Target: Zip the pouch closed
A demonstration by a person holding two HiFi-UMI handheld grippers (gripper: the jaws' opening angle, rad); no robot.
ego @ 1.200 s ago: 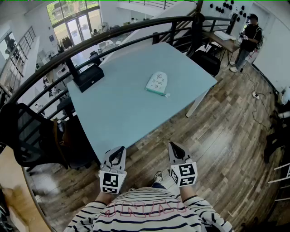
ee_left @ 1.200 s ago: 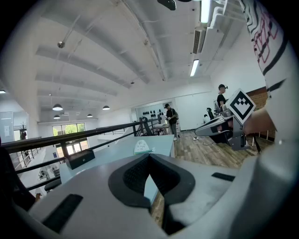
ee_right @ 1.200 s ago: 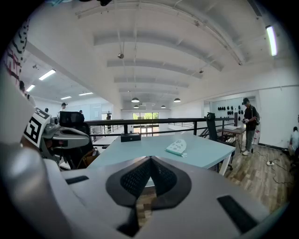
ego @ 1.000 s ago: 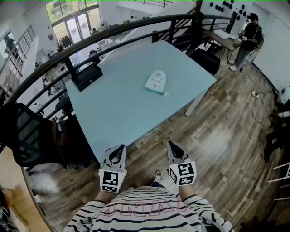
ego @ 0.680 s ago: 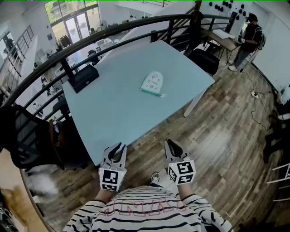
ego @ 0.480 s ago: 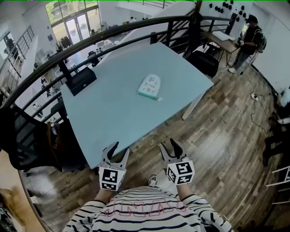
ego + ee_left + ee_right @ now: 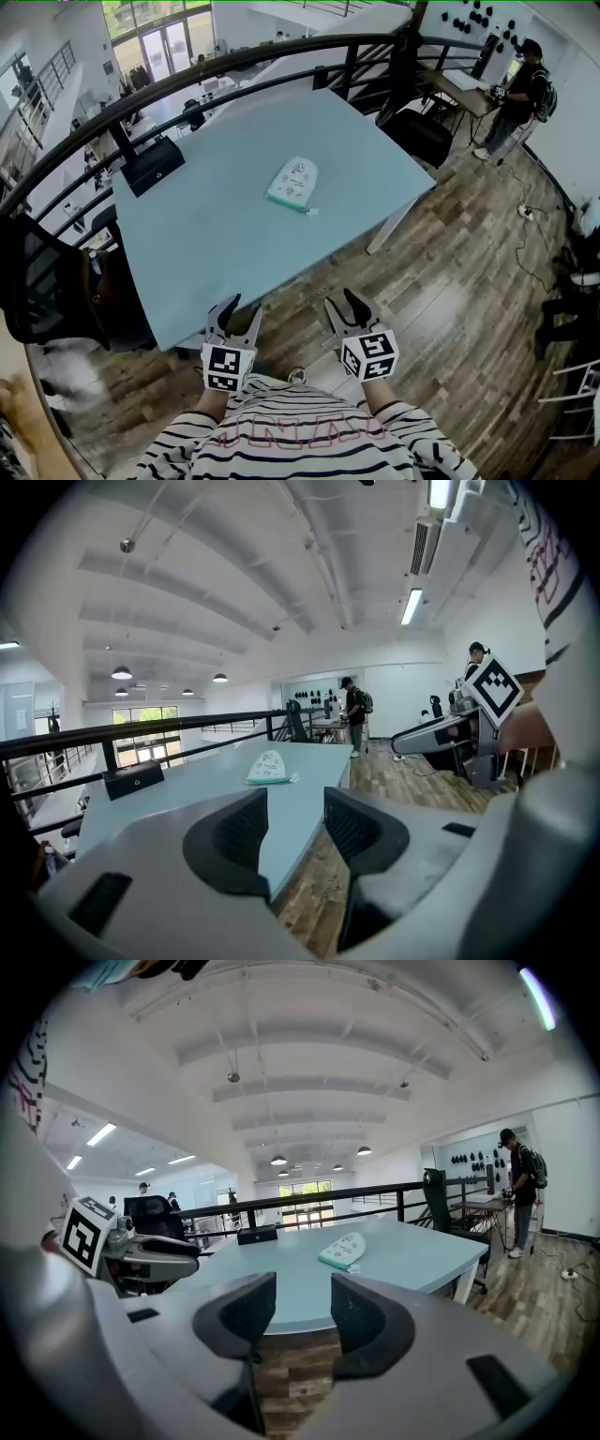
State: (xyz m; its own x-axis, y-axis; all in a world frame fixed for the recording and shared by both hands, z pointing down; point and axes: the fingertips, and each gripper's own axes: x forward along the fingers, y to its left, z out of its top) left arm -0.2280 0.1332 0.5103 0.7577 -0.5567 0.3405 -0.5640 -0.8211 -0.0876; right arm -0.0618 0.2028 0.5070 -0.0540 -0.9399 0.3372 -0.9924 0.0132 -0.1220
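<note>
A small white pouch point(image 7: 292, 181) with teal trim and a printed pattern lies flat near the middle of the light blue table point(image 7: 216, 244). A small zip pull sticks out at its near right corner. My left gripper point(image 7: 244, 307) hovers at the table's near edge, open, well short of the pouch. Over the wooden floor beside it, my right gripper point(image 7: 339, 301) is open too. Both pairs of jaws have just been opening, with nothing between them. The pouch point(image 7: 270, 767) shows far ahead of the left gripper point(image 7: 295, 822). It also lies far beyond the right gripper point(image 7: 303, 1312), where the pouch point(image 7: 342, 1249) looks small.
A black box point(image 7: 153, 165) sits at the table's far left corner. A dark curved railing point(image 7: 234, 70) runs behind the table. Black chairs stand at the left point(image 7: 47, 281) and far right point(image 7: 417, 131). A person point(image 7: 520, 89) stands by a desk at the back right.
Both grippers went from shut to open. The view has moved closer to the table, and the left gripper now reaches its near edge. The pouch has not moved on the table.
</note>
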